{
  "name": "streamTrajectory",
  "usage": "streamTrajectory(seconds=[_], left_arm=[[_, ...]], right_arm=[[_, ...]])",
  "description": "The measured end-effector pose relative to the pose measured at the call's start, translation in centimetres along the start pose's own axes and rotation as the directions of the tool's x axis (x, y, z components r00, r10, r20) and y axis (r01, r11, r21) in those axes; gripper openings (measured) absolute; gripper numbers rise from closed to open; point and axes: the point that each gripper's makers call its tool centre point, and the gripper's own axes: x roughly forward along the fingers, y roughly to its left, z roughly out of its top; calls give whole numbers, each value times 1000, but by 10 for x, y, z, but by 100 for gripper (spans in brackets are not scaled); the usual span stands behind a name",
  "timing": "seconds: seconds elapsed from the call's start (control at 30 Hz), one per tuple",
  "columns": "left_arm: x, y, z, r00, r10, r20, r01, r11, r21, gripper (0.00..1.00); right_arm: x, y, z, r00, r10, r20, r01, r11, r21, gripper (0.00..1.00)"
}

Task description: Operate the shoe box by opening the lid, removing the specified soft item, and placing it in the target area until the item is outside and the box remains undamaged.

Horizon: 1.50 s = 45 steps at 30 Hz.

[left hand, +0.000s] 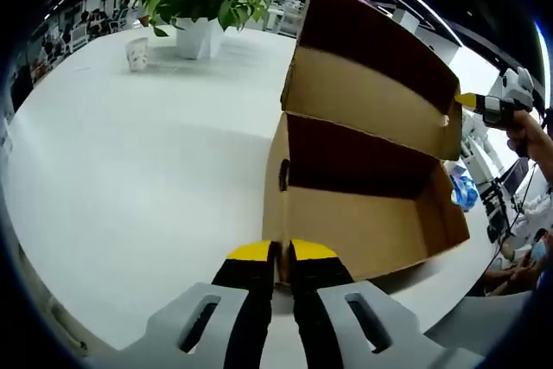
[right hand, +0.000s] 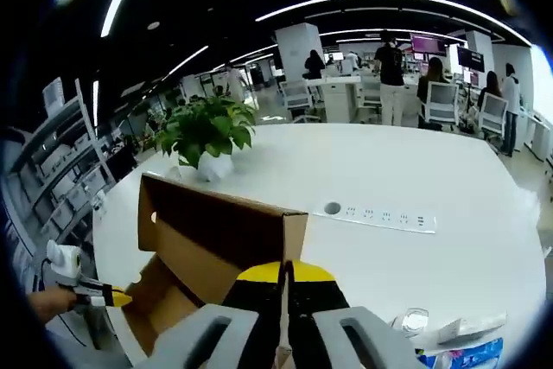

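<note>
Shoe box (left hand: pixel 371 213) taken as landmark, standing open on the white table (left hand: pixel 130 179). In the left gripper view, the left gripper (left hand: pixel 282 257) is seen at the near end wall of the box, jaws pressed together and pinched on the top edge of that cardboard wall at the corner. Just past it the box interior is seen, brown and in shadow; the soft item cannot be made out inside, contents cannot be told. Behind the interior the lid (left hand: pixel 371 84) is raised upright, hinged along the far long side of the box. At the lid's far end the right gripper (left hand: pixel 505 99) is seen with a person's hand (left hand: pixel 531 140) behind it, its yellow tip at the lid's edge. Beyond the box a potted plant (left hand: pixel 203 2) and a small paper cup (left hand: pixel 137 54) are set well apart from it on the table. In the right gripper view, the right gripper (right hand: pixel 285 278) is shown with jaws closed on the edge of the raised lid (right hand: pixel 220 231), the cardboard caught between the yellow-tipped jaws. The left gripper (right hand: pixel 91 293) is seen at the opposite end of the box. A blue-and-white packet (right hand: pixel 467 353) lies near the box on the table; a socket strip (right hand: pixel 384 213) is set farther out, with the plant (right hand: pixel 206 131) beyond the lid.
</note>
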Motion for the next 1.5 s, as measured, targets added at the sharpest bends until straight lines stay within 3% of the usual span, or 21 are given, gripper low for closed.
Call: streamTrajectory(seconds=[0.4, 1.5], left_arm=[[-4, -7, -1, 1000, -11, 4, 11, 1000, 3, 4], [-5, -9, -1, 999, -27, 29, 27, 1000, -1, 5]], right_arm=[[-15, 8, -4, 999, -4, 41, 6, 999, -46, 0], [-45, 22, -26, 994, 14, 108, -9, 999, -47, 0]])
